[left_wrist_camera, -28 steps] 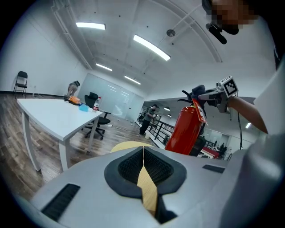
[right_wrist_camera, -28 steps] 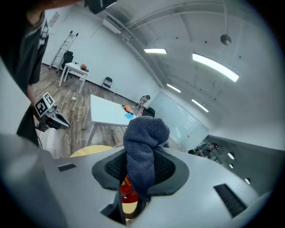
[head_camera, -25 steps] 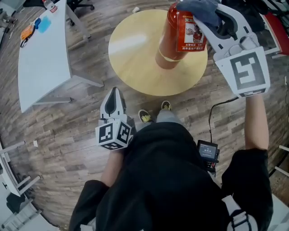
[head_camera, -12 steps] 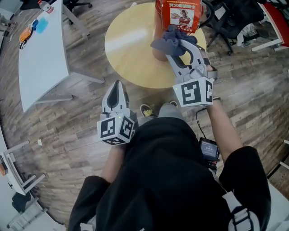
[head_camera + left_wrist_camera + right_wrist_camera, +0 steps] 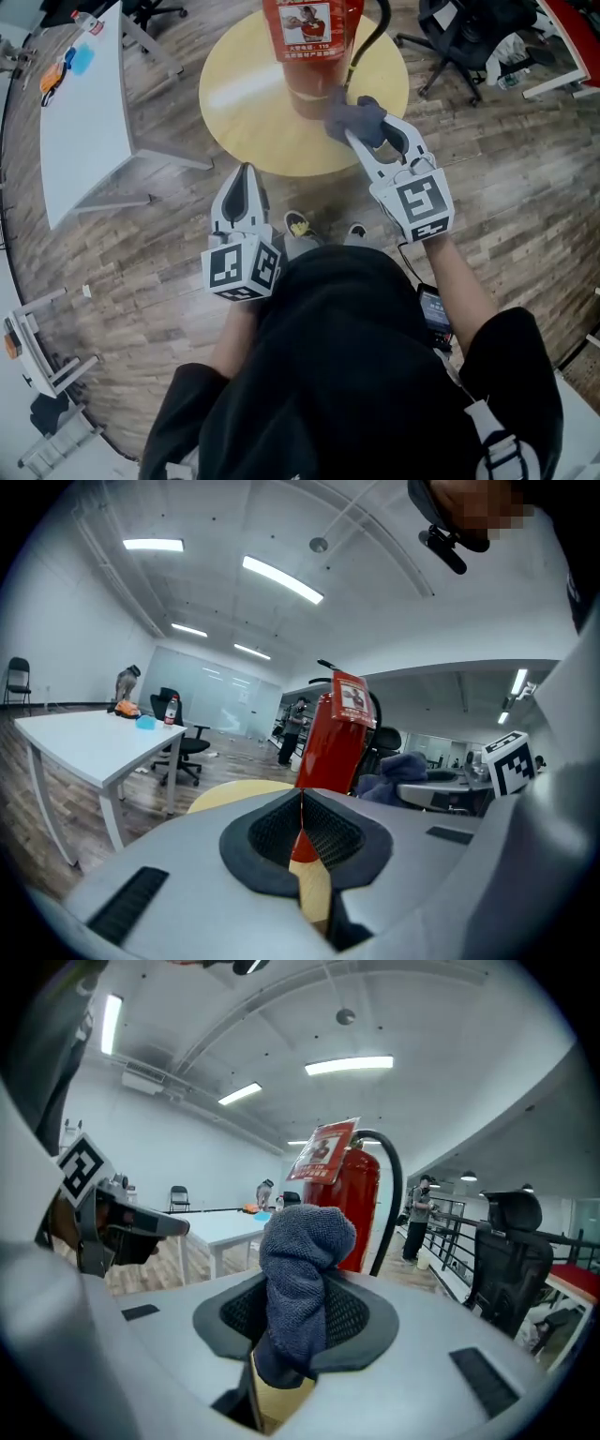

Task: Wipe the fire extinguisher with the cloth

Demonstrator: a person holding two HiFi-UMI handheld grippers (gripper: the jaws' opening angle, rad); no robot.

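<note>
Here, the red fire extinguisher (image 5: pixel 314 47) stands upright on the round yellow desk (image 5: pixel 244 103), towards its far edge, with a black hose (image 5: pixel 367 36) curving down its right side. The right hand-held gripper (image 5: pixel 367 127) reaches in from the near right and is clenched on the grey-blue cloth (image 5: pixel 354 119); in the right gripper view the cloth is pinched between the two jaws and bulges up above them in a rounded wad. The wad lies at the lower right of the extinguisher's body, just beside or against it; actual contact cannot be told. The left hand-held gripper (image 5: pixel 244 176) is held low over the wooden floor (image 5: pixel 141 272), on the near side of the round desk and well apart from the extinguisher; the left gripper view shows its jaws pressed together with nothing between them. A white rectangular desk (image 5: pixel 89 131) stands to the far left, carrying small blue and orange items at its far end. A black office chair (image 5: pixel 459 28) stands to the far right
</note>
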